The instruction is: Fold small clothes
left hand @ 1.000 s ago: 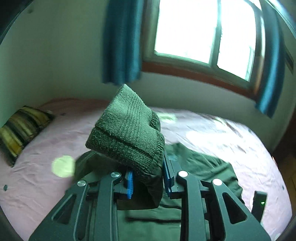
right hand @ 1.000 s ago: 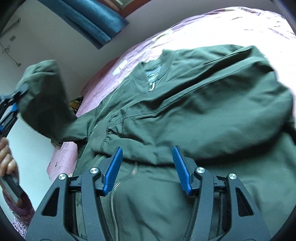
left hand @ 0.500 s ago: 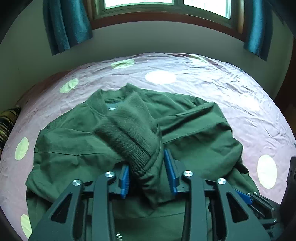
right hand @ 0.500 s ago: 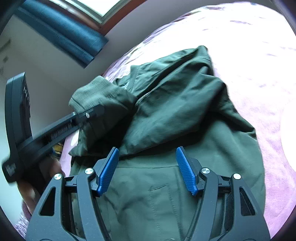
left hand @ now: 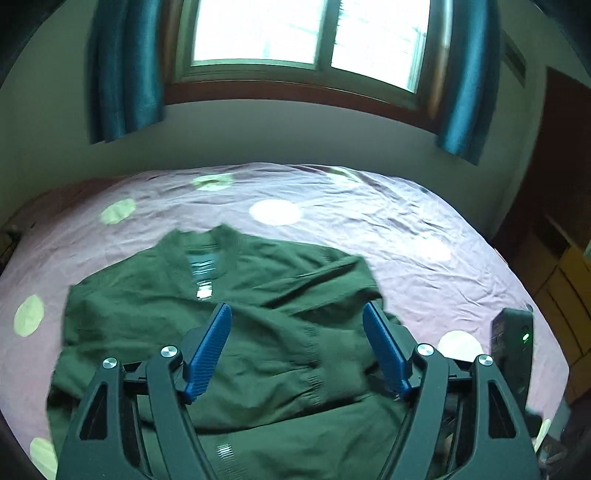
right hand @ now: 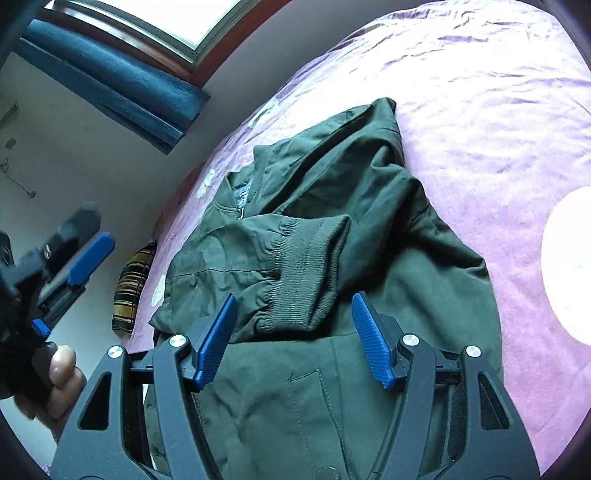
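Jaws wide above jacket cuff

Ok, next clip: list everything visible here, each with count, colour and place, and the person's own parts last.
jacket: one, dark green, spread on the bed, collar toward the window
sleeve cuff: one, ribbed green, folded across the jacket's chest
bedsheet: one, pink-purple with pale dots, covering the bed
pillow: one, striped yellow and dark, at the bed's far left edge
curtains: two, teal, either side of the window
window: one, bright, on the wall beyond the bed
left gripper: black with blue pads, open above the cuff, its jaws just opened
right gripper: black with blue pads, open above the jacket
hand: one, holding the left gripper's handle
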A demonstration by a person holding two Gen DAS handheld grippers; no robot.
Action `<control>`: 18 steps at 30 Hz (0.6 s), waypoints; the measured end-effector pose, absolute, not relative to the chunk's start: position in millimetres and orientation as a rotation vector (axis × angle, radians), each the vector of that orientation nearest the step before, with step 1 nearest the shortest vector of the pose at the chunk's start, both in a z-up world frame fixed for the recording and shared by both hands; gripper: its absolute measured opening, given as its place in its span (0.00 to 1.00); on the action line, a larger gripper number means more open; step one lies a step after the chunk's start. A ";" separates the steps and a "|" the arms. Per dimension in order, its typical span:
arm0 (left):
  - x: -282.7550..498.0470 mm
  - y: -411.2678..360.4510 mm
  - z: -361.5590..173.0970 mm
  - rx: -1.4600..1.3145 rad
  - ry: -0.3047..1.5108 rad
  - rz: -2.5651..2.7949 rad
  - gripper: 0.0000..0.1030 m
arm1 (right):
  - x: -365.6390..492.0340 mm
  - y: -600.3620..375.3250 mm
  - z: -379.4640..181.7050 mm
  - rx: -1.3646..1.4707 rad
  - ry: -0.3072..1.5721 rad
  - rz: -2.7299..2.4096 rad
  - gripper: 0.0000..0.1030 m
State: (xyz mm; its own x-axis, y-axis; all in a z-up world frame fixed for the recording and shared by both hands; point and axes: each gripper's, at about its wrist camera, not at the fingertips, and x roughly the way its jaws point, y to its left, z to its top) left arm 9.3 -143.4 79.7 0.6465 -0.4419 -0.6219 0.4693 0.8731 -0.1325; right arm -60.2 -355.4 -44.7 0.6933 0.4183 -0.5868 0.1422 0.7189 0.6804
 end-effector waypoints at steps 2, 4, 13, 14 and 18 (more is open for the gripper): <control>13.2 -112.0 75.4 0.019 0.697 -0.468 0.73 | -59.0 -356.4 -48.1 0.792 0.817 0.183 0.62; 17.6 -76.7 64.2 0.019 0.695 -0.391 0.73 | -50.6 -350.6 -55.0 0.802 0.858 0.205 0.62; 21.9 26.4 9.4 0.038 0.763 -0.151 0.73 | -26.8 -324.3 -68.8 0.700 0.964 0.133 0.24; 22.9 35.7 3.9 0.019 0.780 -0.139 0.73 | -27.5 -319.4 -62.1 0.667 0.955 0.129 0.19; 26.4 57.5 -9.3 -0.049 0.824 -0.128 0.73 | -29.6 -302.1 -20.6 0.507 0.851 0.111 0.15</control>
State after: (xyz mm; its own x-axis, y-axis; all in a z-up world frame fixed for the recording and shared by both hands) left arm 26.4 57.5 -9.3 0.6723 -0.1326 -0.7284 0.0947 0.9912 -0.0930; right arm -29.6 -302.1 -20.6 0.6614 0.2921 -0.6908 0.1051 0.8759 0.4710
